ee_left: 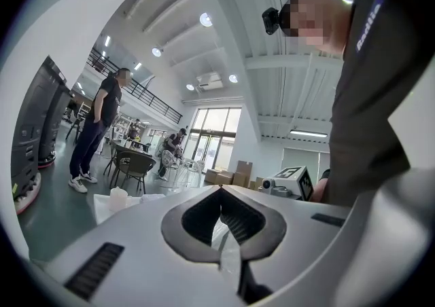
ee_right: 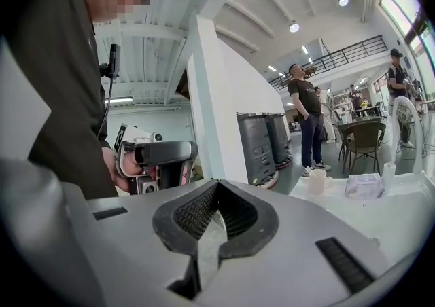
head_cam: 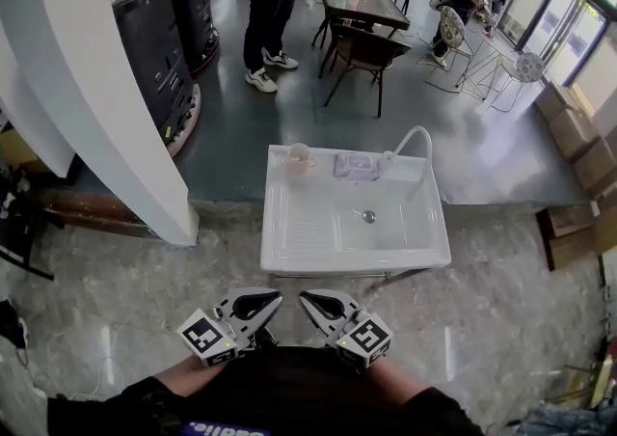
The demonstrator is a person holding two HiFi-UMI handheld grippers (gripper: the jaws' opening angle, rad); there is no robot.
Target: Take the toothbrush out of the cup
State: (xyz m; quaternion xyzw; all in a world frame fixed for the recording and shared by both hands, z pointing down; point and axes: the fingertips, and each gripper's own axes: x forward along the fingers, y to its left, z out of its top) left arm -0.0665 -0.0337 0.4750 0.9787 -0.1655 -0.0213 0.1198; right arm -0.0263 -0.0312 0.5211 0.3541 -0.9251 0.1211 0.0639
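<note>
We see the sink [head_cam: 289, 241] as smooth, glossy white, with a shiny metal drain [head_cam: 368, 216] and a pale, translucent plastic-looking cup [head_cam: 298, 162] on its ledge. The floor [head_cam: 116, 318] around it is polished, mottled stone that catches reflections. The left gripper [ee_left: 220, 190] and right gripper [ee_right: 216, 185] have matt grey plastic shells and dark, finely ribbed pads [ee_right: 194, 212].

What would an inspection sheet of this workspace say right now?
surface: white sink unit, tap at back right.
job's things: pink cup upright at the back left corner; toothbrush too small to make out.
clutter: clear container beside the cup.
grippers: left gripper and right gripper both shut, empty, near the wearer's body.
cables: thin lead at the wearer's chest.
surroundings: white pillar, dark machines, table, chairs, standing person.
</note>
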